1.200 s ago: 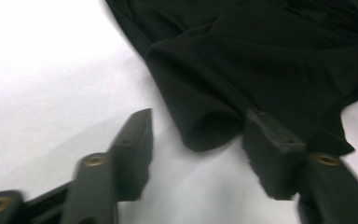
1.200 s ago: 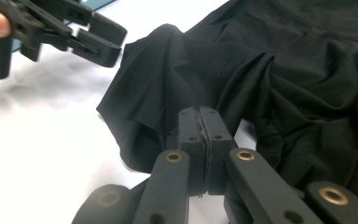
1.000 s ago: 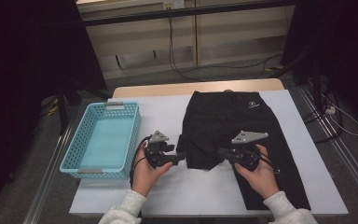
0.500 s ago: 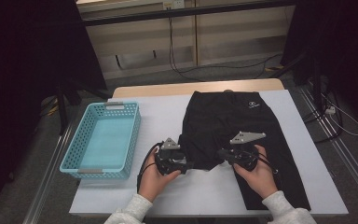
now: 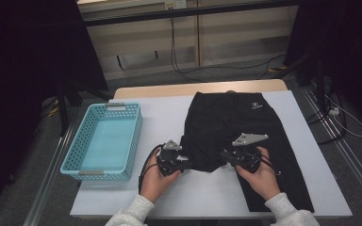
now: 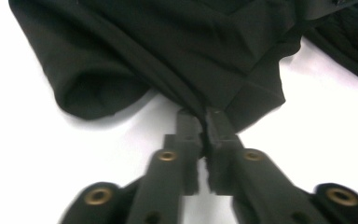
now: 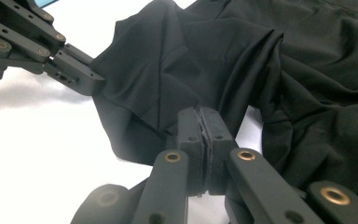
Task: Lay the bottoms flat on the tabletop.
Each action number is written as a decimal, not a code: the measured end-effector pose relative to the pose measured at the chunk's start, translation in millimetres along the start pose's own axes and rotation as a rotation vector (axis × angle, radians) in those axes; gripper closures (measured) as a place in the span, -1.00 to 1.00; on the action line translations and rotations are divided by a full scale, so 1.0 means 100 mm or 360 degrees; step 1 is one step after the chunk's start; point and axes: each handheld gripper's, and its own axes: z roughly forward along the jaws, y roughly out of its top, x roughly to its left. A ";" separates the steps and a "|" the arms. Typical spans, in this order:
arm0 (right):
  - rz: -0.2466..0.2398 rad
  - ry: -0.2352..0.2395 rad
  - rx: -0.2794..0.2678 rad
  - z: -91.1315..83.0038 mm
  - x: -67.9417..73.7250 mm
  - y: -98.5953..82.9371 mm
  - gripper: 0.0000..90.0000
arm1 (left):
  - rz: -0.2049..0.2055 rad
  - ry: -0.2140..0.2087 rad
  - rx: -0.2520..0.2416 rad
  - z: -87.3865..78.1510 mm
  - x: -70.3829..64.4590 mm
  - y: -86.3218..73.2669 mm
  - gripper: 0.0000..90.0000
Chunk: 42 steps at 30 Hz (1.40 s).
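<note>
Two tongs, both clamped on one black garment: the left gripper and the right gripper pinch what looks like its near hem, fabric bunched between them. The garment lies on one white table; one blue basket stands left.

White counter with wooden far edge. Grey floor beyond, black cables trailing across it. Pale panelled wall behind. Dark surroundings at both sides.

High view overhead, facing forward-down; both gripper views close along jaws, sharing black garment.
</note>
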 end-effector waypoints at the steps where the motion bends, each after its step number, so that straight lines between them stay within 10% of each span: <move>1: -0.0001 0.0002 -0.0002 0.00 0.00 0.00 0.97 | 0.0000 0.0000 0.0000 0.00 0.00 0.00 0.98; 42: -0.0063 0.0006 -0.0022 -0.46 0.39 -0.20 0.97 | 0.0013 -0.0118 -0.0008 -0.48 -0.31 -0.17 1.00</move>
